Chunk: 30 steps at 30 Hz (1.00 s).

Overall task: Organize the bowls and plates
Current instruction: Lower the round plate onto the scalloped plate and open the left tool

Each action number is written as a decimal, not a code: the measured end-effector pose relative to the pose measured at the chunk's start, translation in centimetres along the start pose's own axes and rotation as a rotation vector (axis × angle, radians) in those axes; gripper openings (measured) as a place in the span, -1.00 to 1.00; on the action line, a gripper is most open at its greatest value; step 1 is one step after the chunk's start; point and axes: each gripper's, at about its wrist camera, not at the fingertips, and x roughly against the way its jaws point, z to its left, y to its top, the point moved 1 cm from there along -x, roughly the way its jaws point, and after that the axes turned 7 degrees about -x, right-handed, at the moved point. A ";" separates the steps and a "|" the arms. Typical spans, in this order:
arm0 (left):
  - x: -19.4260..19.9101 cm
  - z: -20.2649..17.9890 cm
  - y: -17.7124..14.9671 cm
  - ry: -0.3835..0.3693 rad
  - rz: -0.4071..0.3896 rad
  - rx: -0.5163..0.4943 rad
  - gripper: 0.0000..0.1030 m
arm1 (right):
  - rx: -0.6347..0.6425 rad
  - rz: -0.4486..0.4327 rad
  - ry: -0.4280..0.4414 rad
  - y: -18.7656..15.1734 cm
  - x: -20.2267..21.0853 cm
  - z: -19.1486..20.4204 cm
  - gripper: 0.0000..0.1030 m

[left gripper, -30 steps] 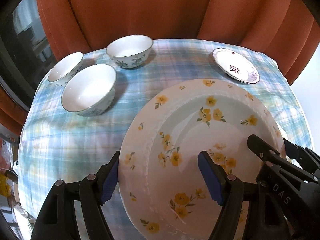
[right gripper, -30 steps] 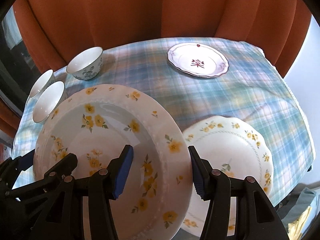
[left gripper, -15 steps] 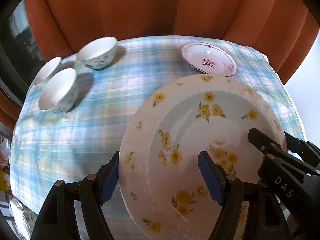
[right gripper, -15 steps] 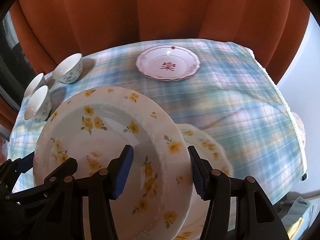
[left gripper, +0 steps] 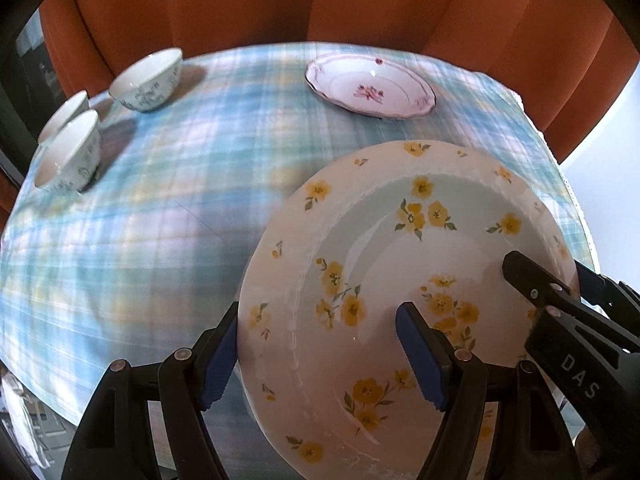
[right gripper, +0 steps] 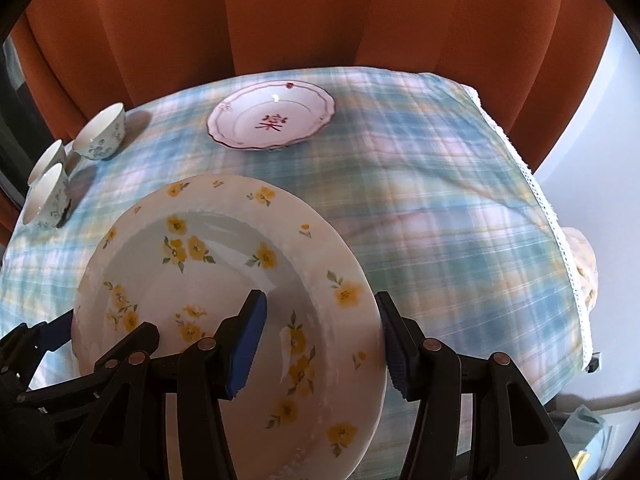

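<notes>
We see the yellow-flowered plate (left gripper: 404,280) carried above the plaid tablecloth (left gripper: 160,220), gripped from both sides. The left gripper (left gripper: 320,344) straddles the plate's left rim, one blue pad under the outer edge and the other resting on the plate's inner face, so it pinches the plate. The right gripper (right gripper: 320,340) does the same at the opposite rim, one pad in the well and one behind the edge.

In the left wrist view we find the right gripper's black fingers (left gripper: 536,284) reaching over the plate's right rim; the right wrist view in turn shows the left gripper's dark frame low at its left edge, beside the plate.

Only the right wrist view lets us read the red character at the centre of the pink-rimmed plate (right gripper: 272,120), which lies flat at the far side of the table. That view also gives us the lace trim (right gripper: 560,236) along the cloth's right edge and a pale wall beyond. The left wrist view shows more open cloth to the left of the carried plate.

Three blue-patterned bowls (left gripper: 148,80) stand upright at the far left, two of them close together and the third apart. An orange curtain (right gripper: 320,20) closes the background. The carried plate hides the near table from both cameras.
</notes>
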 end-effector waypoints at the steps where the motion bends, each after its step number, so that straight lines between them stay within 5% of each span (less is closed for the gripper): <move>1: -0.4 -0.4 -0.3 -0.006 0.010 0.005 0.47 | 0.003 0.004 -0.004 -0.1 -0.2 -0.3 0.13; 18: -3.5 -1.8 -2.0 0.011 0.093 0.054 0.51 | 0.010 0.089 0.005 -1.7 -3.5 -2.0 0.13; 30: -3.8 -2.6 -1.2 0.155 0.102 -0.021 0.57 | -0.037 0.098 0.050 -1.4 -4.9 -2.3 0.13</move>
